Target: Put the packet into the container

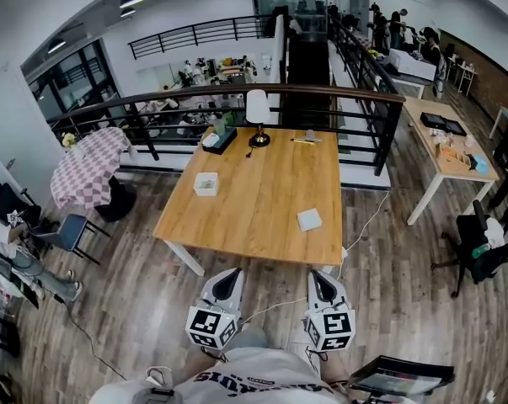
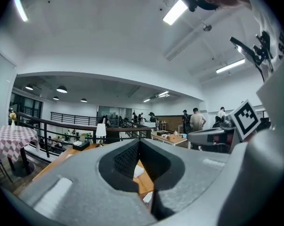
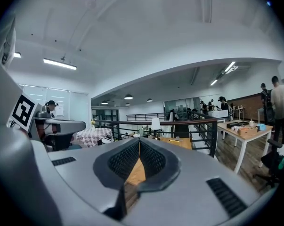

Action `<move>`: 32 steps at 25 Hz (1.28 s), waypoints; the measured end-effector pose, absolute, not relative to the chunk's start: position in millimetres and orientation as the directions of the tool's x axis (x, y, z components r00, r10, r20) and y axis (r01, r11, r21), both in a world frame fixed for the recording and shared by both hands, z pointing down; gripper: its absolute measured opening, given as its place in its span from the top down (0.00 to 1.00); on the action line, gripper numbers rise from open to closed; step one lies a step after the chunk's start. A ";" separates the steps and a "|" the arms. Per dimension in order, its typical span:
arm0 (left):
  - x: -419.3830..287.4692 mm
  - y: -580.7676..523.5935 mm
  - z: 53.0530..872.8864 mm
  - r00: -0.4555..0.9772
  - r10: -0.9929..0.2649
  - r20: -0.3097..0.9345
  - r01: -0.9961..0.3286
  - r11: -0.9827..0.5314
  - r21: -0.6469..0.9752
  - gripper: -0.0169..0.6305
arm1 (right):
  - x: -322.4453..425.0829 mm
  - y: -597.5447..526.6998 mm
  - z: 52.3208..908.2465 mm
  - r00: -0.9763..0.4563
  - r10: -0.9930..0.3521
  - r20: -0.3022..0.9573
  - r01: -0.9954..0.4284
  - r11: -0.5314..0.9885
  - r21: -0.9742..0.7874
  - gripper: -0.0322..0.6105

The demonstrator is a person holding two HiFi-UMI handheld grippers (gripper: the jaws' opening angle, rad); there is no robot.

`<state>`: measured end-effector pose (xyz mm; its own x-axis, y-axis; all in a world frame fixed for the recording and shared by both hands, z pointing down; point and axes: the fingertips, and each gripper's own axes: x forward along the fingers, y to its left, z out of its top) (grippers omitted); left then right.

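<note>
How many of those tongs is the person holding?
2: left tongs and right tongs, side by side just before the wooden table's near edge; none seems hidden.

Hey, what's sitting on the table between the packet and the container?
Nothing: in the head view, only bare wooden table lies between the packet and the container.

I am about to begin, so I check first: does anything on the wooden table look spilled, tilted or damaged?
Nothing stands out. The white container sits flat on the wooden table, the packet lies flat nearer the right edge, apart from it, and the lamp stands upright at the far edge. No spill or damage shows.
</note>
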<state>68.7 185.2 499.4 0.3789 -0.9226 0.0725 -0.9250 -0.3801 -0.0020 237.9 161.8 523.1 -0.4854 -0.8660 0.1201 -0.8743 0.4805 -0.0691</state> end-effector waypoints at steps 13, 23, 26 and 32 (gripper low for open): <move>72.6 167.8 504.9 0.395 -0.916 0.070 -0.918 -0.396 0.001 0.97 | 240.2 149.3 534.3 -0.475 -0.868 0.146 -0.880 0.470 -0.071 0.94; 57.2 133.6 517.0 0.414 -0.906 0.083 -0.910 -0.413 0.030 0.97 | 228.2 120.3 541.8 -0.454 -0.874 0.173 -0.891 0.450 -0.065 0.94; 48.6 115.8 519.1 0.422 -0.902 0.089 -0.907 -0.420 0.042 0.97 | 217.3 106.9 542.2 -0.461 -0.869 0.180 -0.887 0.457 -0.065 0.94; 32.7 74.9 522.5 0.443 -0.892 0.095 -0.896 -0.439 0.061 0.97 | 201.0 73.2 542.9 -0.444 -0.874 0.198 -0.895 0.442 -0.056 0.94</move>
